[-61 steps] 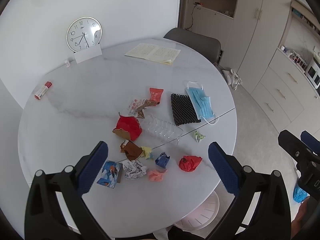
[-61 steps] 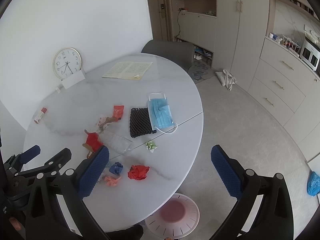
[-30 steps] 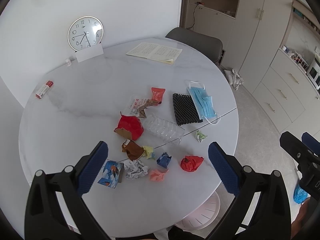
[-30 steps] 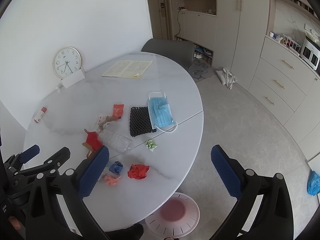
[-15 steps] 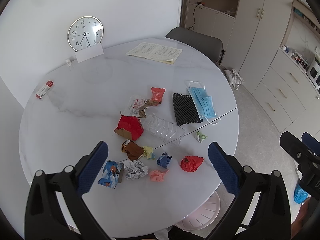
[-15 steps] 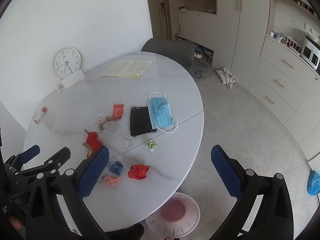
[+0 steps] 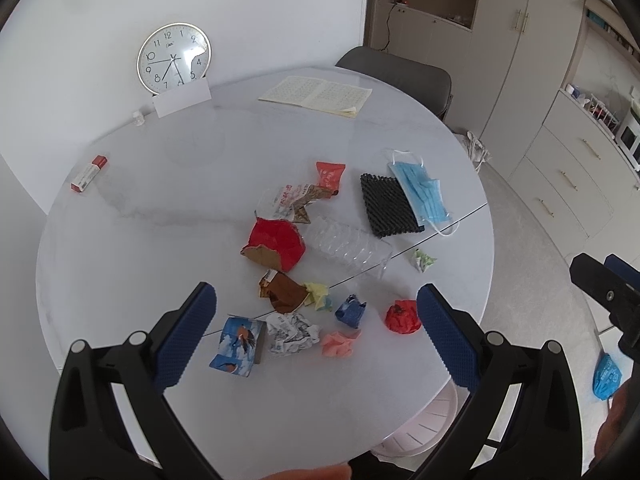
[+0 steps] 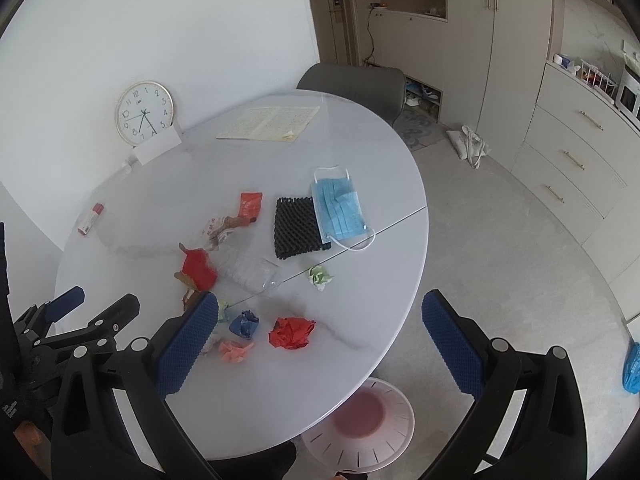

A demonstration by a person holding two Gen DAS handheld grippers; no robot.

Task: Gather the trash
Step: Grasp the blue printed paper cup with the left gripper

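Right now both of my tools hang above the round white marble-patterned table [image 7: 120,248], holding nothing: the left gripper [image 7: 316,316] has its blue-padded fingers [image 7: 182,336] spread wide, and the right gripper [image 8: 318,326] has its own pair spread just as wide. Between my left fingers, near the table's front edge, sits a cluster of trash: a crumpled red paper ball [image 7: 403,317], a dark blue wad [image 7: 350,311], a pink crumpled scrap [image 7: 340,344], a scrunched printed white paper [image 7: 292,332] and a small blue carton with a bird picture [image 7: 238,342]. Just beyond lie a brown wrapper [image 7: 284,292], a torn red cardboard piece [image 7: 276,244] and a crushed clear plastic bottle [image 7: 348,246]. A little green paper wad [image 7: 422,260] sits apart towards the right edge. Farther back, a black ridged mat [image 7: 388,210] lies touching a light blue face mask [image 7: 420,196], with an orange-red snack wrapper [image 7: 330,174] to their left. Under the table's near edge, on the floor, stands a round pinkish-white bin [image 8: 360,424]. A round white wall clock [image 7: 174,58] leans against the wall at the far side, near an open yellowish booklet [image 7: 316,94].
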